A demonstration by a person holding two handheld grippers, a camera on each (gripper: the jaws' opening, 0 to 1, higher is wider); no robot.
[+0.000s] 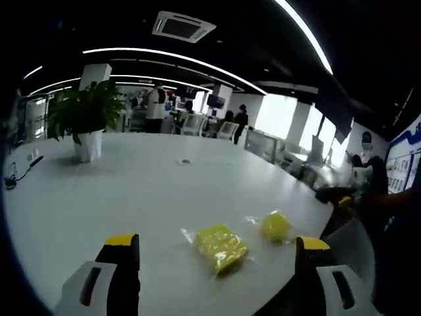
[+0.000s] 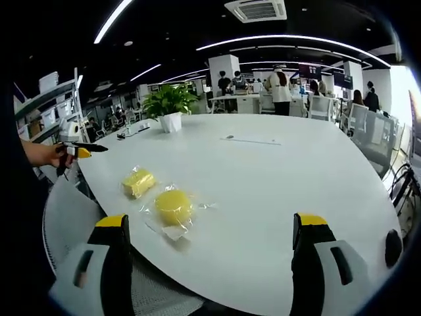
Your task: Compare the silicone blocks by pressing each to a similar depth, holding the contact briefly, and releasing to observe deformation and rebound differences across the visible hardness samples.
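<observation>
Blocks, two yellow ones in clear wrap, lie side by side near the bench (image 2: 276, 184) edge: a blocky one (image 1: 222, 246) and a rounder one (image 1: 275, 226). They look soft, light and slippery-wrapped; press top centres. Left hand-held gripper (image 1: 217, 280) and right hand-held gripper (image 2: 210, 260) gape wide, empty.

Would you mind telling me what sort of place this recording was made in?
Most likely an open-plan office: a large white table with a potted plant, ceiling air-conditioning unit, strip lights, and people at desks behind. Two bagged yellow blocks lie on the table.
</observation>
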